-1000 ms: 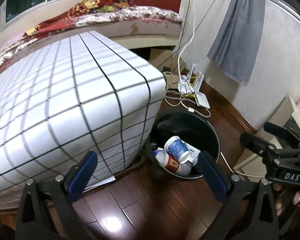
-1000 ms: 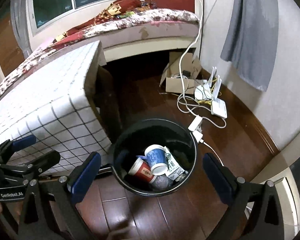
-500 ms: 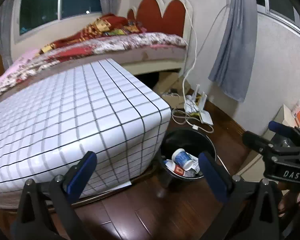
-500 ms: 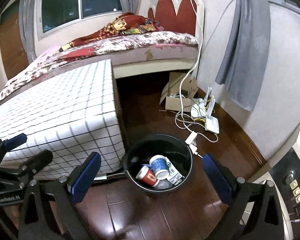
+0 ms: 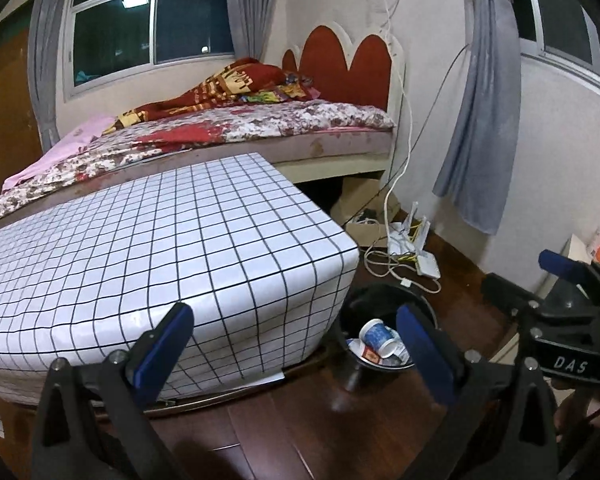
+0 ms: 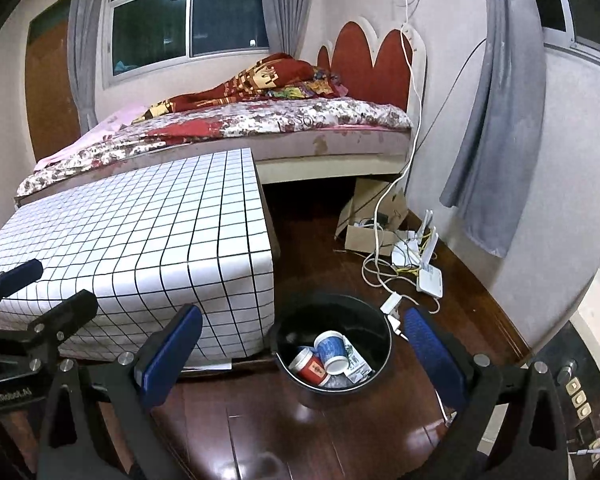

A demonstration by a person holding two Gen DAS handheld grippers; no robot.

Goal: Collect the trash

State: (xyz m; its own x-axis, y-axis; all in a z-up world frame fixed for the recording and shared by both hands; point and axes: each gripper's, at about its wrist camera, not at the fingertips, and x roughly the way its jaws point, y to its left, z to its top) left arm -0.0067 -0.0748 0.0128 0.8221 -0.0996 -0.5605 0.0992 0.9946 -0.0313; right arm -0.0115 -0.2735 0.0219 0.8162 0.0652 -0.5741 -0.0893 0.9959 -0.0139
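While both the left gripper and the right gripper hang with jaws released and empty, the round black bin at twelve o'clock holds paper cups; the glossy grid-patterned surface stands beyond at ten o'clock.

A checked white table fills the left of the room. Behind it runs the bed, a red blanket heaped on top. Right of the table, an open cardboard box sits on the dark floor, a white router and tangled cables just beyond it. Well right of the table hangs a grey curtain.
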